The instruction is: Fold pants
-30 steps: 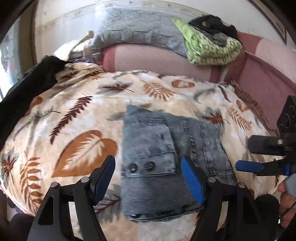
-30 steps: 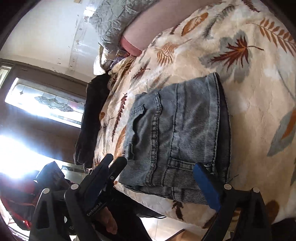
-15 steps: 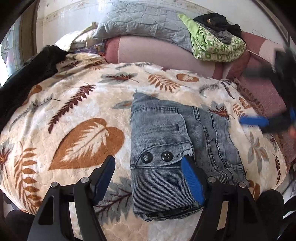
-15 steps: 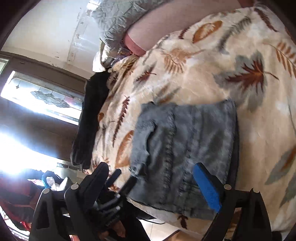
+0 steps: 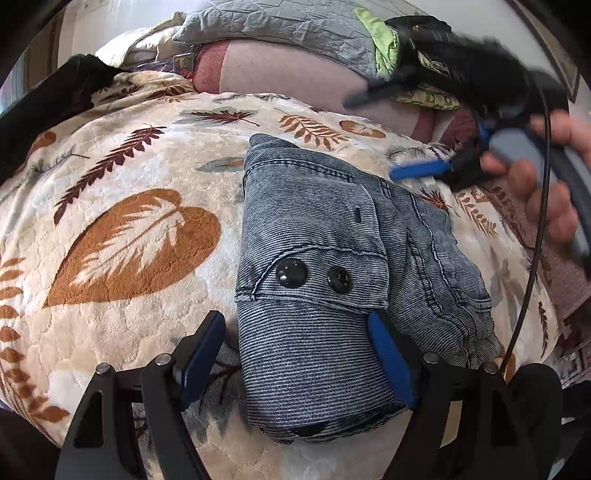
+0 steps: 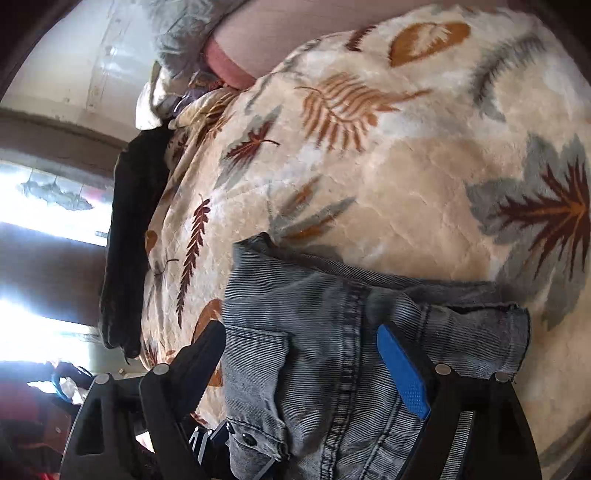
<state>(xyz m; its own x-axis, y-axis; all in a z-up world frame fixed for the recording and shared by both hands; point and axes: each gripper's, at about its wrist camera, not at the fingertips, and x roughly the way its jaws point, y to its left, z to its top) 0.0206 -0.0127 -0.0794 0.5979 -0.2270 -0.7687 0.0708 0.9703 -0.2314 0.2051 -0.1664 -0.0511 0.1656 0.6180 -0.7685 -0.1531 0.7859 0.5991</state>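
Note:
The grey denim pants (image 5: 332,266) lie folded into a compact bundle on a leaf-patterned blanket (image 5: 129,229); two black snap buttons show on the top flap. My left gripper (image 5: 295,354) is open and empty, its jaws astride the bundle's near end. My right gripper (image 6: 303,369) is open and empty, held just above the denim (image 6: 351,350). It also shows blurred in the left wrist view (image 5: 399,133), raised over the far right of the bed, with the hand holding it.
A pink bolster (image 5: 288,70), a grey quilted pillow (image 5: 280,26) and a green folded cloth (image 5: 384,48) lie along the bed's far side. A black garment (image 6: 129,236) lies at the bed's left edge, by a bright window (image 6: 44,214).
The right gripper swung up from the bed's right side and over the bundle. The left gripper edged closer to the pants. The pants stayed put.

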